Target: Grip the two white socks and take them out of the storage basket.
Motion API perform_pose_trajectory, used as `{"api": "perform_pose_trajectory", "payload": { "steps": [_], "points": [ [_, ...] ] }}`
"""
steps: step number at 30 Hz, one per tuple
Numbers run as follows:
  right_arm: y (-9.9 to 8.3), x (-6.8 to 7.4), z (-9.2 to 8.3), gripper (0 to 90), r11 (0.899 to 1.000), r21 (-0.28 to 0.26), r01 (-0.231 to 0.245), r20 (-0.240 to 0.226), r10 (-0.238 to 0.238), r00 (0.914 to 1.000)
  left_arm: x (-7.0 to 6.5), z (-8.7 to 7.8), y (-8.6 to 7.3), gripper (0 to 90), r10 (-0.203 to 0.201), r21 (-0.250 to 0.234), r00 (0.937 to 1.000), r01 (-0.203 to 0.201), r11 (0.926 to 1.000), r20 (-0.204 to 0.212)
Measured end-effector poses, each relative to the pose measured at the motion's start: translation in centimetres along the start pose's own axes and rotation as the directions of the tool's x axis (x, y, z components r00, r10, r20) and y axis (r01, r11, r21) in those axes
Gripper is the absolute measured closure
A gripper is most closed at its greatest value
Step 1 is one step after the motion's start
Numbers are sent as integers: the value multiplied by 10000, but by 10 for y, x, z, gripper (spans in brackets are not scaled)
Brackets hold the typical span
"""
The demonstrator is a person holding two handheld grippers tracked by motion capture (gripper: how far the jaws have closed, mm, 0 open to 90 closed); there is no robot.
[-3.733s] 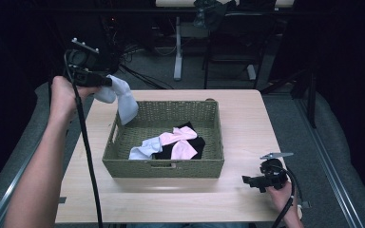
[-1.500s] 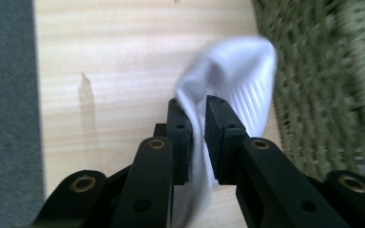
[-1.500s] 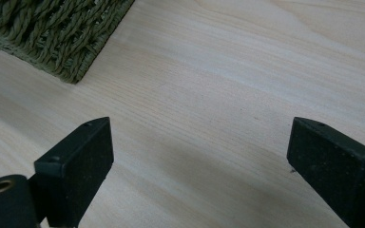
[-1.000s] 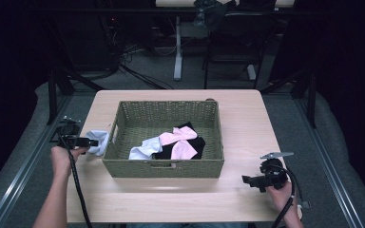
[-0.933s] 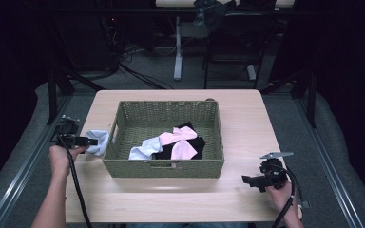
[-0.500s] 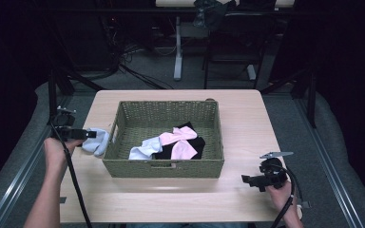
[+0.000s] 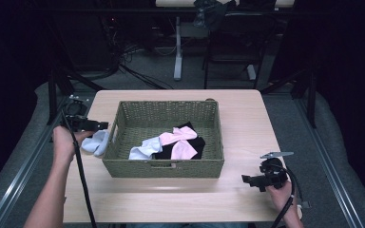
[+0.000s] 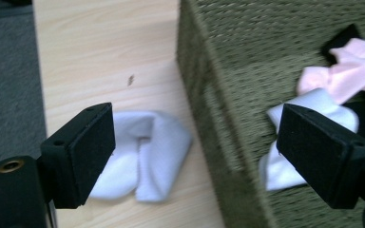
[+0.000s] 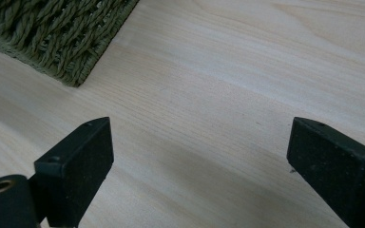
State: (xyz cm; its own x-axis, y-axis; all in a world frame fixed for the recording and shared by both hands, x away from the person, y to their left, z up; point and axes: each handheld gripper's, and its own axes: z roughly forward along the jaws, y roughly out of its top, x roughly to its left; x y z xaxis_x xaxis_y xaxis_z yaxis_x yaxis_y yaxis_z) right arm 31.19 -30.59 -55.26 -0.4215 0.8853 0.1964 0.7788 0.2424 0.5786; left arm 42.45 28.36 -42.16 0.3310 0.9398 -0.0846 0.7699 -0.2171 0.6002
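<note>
A white sock (image 7: 96,143) (image 8: 145,154) lies crumpled on the table just left of the woven basket (image 7: 164,168) (image 8: 218,123). My left gripper (image 7: 100,125) (image 8: 195,152) hovers above it, its jaws having just been opening; they stand wide with nothing pressed between them. Inside the basket lie a white sock (image 7: 143,148) (image 8: 309,114), pink socks (image 7: 180,140) (image 8: 347,69) and a black one (image 7: 197,143). My right gripper (image 7: 247,179) (image 9: 199,171) rests low at the table's right front, open over bare wood.
The wooden table (image 7: 247,123) has free room right of the basket and along the front edge. The basket's corner (image 9: 71,52) shows at the upper left of the right gripper view. Grey floor and a metal rail (image 7: 24,161) run along the table's left edge.
The left gripper let go of the white sock beside the basket, opened and rose away from it. The right gripper kept still.
</note>
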Motion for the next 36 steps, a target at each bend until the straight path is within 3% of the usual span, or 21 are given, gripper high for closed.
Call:
{"api": "perform_pose_trajectory", "payload": {
  "steps": [1, 10, 19, 25, 26, 28, 33, 34, 36],
  "points": [
    [0, 0, 0, 78, 10000, -6, -7, -31, 7, 10000, -9, 1, 5, 120, 203, 30, 9997, -204, 9998, 93],
    [-1, 0, 0, 78, 9999, -61, -89, 36, 89, 10000, -36, 12, 17, 105, 805, 145, 9961, -811, 9966, 367],
    [-1, 0, -1, 78, 9999, -62, -78, -33, 78, 10000, -68, 34, 25, 104, 1559, 490, 9844, -1602, 9859, 818],
    [-1, 0, -1, 78, 9999, -70, -83, -50, 82, 10000, -81, 50, 25, 107, 1869, 833, 9761, -1965, 9770, 1109],
    [-1, 0, -1, 79, 9999, -71, -87, -60, 86, 9999, -86, 56, 25, 107, 1992, 978, 9725, -2114, 9725, 1210],
    [-1, 0, -1, 79, 9999, -82, -90, -66, 90, 9999, -88, 59, 25, 108, 2033, 1028, 9709, -2167, 9708, 1266],
    [-1, -1, -2, 79, 9999, -97, -75, -83, 74, 9999, -106, 80, 23, 114, 2513, 1674, 9547, -2770, 9462, 1591],
    [-1, -1, -2, 79, 9999, -101, -73, -79, 72, 9999, -106, 80, 23, 117, 2513, 1674, 9547, -2770, 9462, 1591],
    [-1, -1, -2, 79, 9999, -137, -78, -70, 77, 9999, -113, 92, 21, 124, 2693, 1995, 9468, -3023, 9321, 1763]
  ]
}}
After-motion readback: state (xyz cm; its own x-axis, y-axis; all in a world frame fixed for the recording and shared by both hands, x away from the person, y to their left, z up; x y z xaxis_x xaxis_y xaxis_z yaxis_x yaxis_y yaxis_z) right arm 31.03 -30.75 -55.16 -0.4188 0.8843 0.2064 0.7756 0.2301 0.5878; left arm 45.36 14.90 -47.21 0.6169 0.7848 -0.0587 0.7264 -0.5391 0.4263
